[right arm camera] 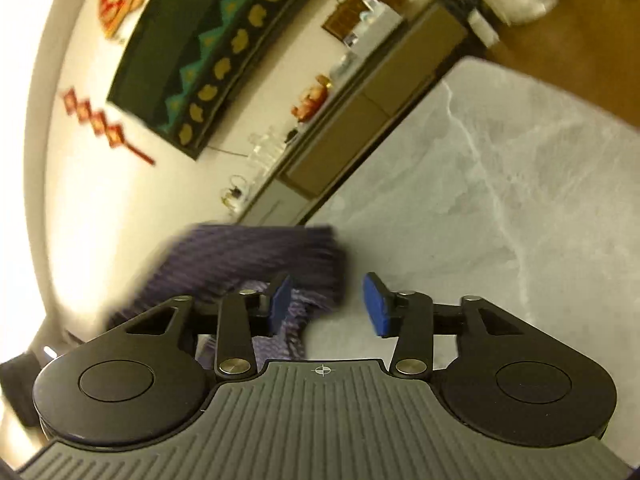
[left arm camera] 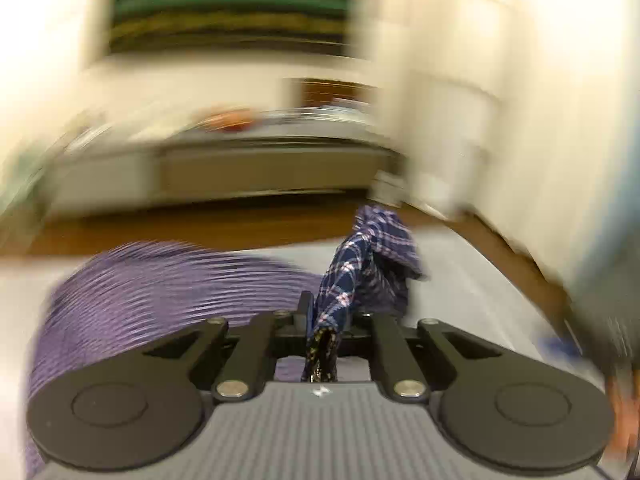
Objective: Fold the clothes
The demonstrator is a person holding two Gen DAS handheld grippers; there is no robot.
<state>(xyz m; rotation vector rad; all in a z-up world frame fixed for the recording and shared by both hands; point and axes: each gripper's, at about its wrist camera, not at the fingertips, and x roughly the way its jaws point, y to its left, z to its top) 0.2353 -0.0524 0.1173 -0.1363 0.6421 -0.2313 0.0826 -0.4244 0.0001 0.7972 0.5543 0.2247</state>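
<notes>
Tightly, left hand-held gripper [left arm camera: 328,320] pinches bunched plaid cloth [left arm camera: 368,256]

Warm indoor light; heavy motion blur in left view, perhaps masking detail; cream wall [right arm camera: 80,200] overexposed; fisheye edges bent.

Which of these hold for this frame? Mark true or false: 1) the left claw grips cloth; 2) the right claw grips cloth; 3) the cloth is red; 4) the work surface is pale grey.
1) The left claw is shut on the navy plaid cloth: true.
2) The right claw grips cloth: false, its blue pads stand apart, empty.
3) The cloth is red: false, navy with pale checks.
4) The marbled pale grey surface lies below: true.
</notes>
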